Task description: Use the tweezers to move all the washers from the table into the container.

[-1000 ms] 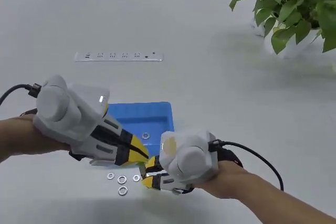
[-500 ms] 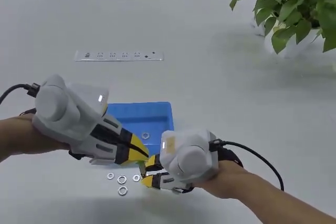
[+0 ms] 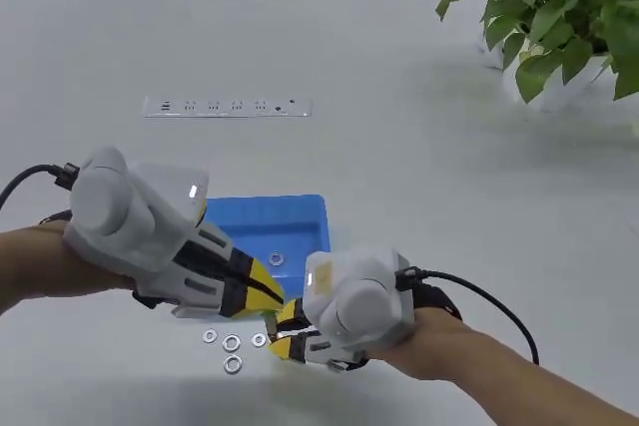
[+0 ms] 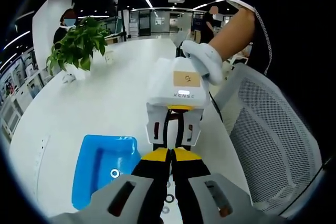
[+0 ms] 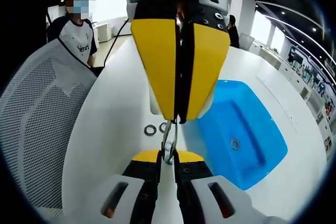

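Little change over the last second: both claws are parked where they were, at 6 o'clock of the container (image 3: pixel 300 209), and the washers (image 3: pixel 232 343) lie unmoved.

Left claw (image 4: pixel 171 151): jaws pressed together, only a dark seam between the yellow pads. In the right gripper view the tweezers (image 5: pixel 169 139) come out from between its tips, so it reads as clamped on them.

Washers: four loose on the worktop (image 3: pixel 399 147), clustered just below the left claw, at 7 o'clock of the container. One more washer (image 3: pixel 276 259) already lies on the container floor, near its 6 o'clock wall.

Right claw (image 5: pixel 168 156): nearly shut, facing the left claw tip to tip, with the other end of the tweezers pinched between its pads.

Step in hand (judged): setting or re-gripping the tweezers between the two claws before the next pick; about one of five is done.

Next move (judged): one claw must release so the tweezer tips are free, then angle them down to the nearest washer. The washers are thin and flat and likely to slide away unless caught at the rim or hole.
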### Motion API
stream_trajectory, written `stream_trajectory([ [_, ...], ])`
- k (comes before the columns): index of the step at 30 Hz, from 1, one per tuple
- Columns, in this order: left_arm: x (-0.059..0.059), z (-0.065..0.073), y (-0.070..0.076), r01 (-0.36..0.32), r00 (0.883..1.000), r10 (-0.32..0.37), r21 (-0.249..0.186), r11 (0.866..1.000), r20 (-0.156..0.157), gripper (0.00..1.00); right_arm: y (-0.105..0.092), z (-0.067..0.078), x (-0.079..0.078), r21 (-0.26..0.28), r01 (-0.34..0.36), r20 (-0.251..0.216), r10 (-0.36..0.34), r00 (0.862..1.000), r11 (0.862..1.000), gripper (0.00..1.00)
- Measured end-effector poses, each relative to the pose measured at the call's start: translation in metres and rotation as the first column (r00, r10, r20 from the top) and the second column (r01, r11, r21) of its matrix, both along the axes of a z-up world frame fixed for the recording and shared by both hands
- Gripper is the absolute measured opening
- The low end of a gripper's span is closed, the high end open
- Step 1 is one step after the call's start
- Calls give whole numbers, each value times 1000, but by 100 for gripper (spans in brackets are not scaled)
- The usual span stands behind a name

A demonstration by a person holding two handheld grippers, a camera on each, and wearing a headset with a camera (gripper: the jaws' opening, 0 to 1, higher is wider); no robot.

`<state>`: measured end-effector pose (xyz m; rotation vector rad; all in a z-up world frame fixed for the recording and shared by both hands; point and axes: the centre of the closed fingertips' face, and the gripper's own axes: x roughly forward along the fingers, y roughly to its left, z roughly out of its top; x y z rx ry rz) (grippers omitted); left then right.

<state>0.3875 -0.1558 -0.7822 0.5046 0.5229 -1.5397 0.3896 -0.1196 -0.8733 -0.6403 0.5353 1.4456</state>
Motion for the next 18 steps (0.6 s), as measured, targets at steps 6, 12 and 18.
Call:
stream_trajectory([
  [6, -1, 0, 0, -1, 1000, 1, -1, 1000, -2, 5, 0, 0, -1, 1, -3, -3, 3, 1000, 1000, 11],
  [12, -1, 0, 0, -1, 1000, 1, 3, 1000, 0, 5, 0, -1, -1, -3, -8, -1, 8, 1000, 1000, 11],
  [18, -1, 1, 0, -2, 1000, 2, 2, 1000, 0, 5, 0, 1, -1, -3, -7, -1, 7, 1000, 1000, 11],
])
